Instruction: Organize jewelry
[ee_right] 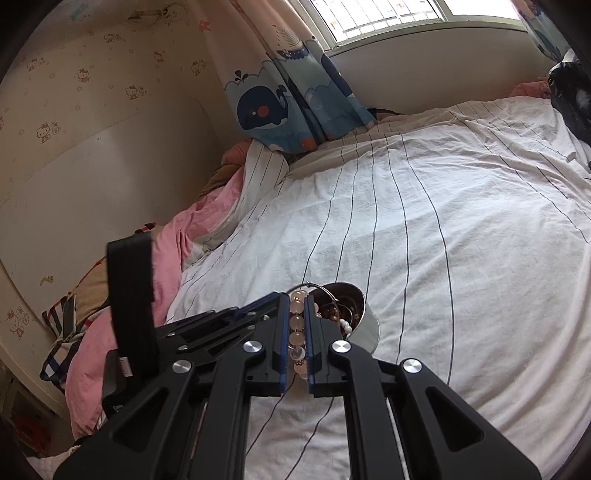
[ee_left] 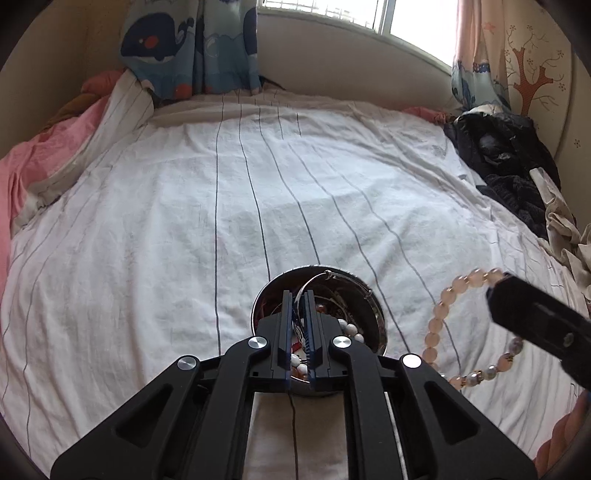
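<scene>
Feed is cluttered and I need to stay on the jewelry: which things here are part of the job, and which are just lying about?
Part of the job:
pink bead bracelet, clamped in right gripper
metal bowl of jewelry
silver bangle, pinched by left gripper

Just lying about:
dark clothes
whale curtain
pink quilt
striped bedsheet

A bed with a white, dark-striped sheet (ee_left: 258, 192) and pink bedding (ee_right: 173, 240) at one side stands below a daylit window (ee_left: 354, 14) hung with whale-print curtains (ee_right: 291, 103), against cream cartoon-patterned wallpaper (ee_right: 74, 85), dark clothing (ee_left: 506, 155) heaped at the far edge.
</scene>
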{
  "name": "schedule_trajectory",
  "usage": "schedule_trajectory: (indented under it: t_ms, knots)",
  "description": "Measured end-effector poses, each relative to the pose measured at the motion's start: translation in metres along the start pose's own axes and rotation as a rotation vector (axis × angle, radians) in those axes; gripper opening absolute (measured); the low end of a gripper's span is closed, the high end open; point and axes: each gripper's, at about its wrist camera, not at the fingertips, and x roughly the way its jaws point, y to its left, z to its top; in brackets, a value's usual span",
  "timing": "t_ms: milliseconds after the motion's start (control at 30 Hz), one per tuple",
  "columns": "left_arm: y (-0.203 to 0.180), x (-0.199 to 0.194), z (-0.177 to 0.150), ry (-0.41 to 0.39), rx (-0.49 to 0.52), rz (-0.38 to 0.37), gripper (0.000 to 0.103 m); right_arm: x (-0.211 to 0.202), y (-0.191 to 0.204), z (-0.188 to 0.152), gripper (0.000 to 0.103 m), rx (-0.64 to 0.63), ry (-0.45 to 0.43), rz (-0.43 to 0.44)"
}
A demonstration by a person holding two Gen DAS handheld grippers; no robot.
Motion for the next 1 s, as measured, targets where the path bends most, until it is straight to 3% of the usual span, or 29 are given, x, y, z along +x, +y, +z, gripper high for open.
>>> schedule_trajectory:
  t_ms: [133, 233, 333, 433, 667, 867, 1000]
  knots:
    - [0.014, 0.004, -0.004, 0.002, -0.031, 0.023, 0.032, 0.019, 0.002, 0.011, 0.008, 0.028, 0.004, 0.064]
    - [0.029, -0.011, -0.012, -0.018, -0.059, 0.046, 0.037, 0.038, -0.001, 0.012, 0.008, 0.08, 0.027, 0.112]
    - [0.038, -0.023, -0.024, -0.015, -0.065, 0.06, 0.039, 0.061, -0.017, 0.002, 0.009, 0.092, 0.103, -0.035]
    - [0.038, -0.036, -0.037, -0.015, -0.059, 0.054, 0.042, 0.056, -0.036, -0.015, 0.011, 0.126, 0.131, -0.133]
    - [0.014, -0.046, -0.076, 0.047, -0.002, 0.024, 0.046, 0.002, -0.034, -0.059, 0.025, 0.103, 0.151, -0.2]
    - [0.004, -0.058, -0.107, 0.076, 0.026, 0.072, 0.052, -0.021, -0.011, -0.107, 0.038, 0.024, 0.193, -0.284]
    - [0.009, -0.067, -0.121, 0.073, 0.029, 0.125, 0.064, -0.017, -0.009, -0.132, 0.047, -0.008, 0.214, -0.338]
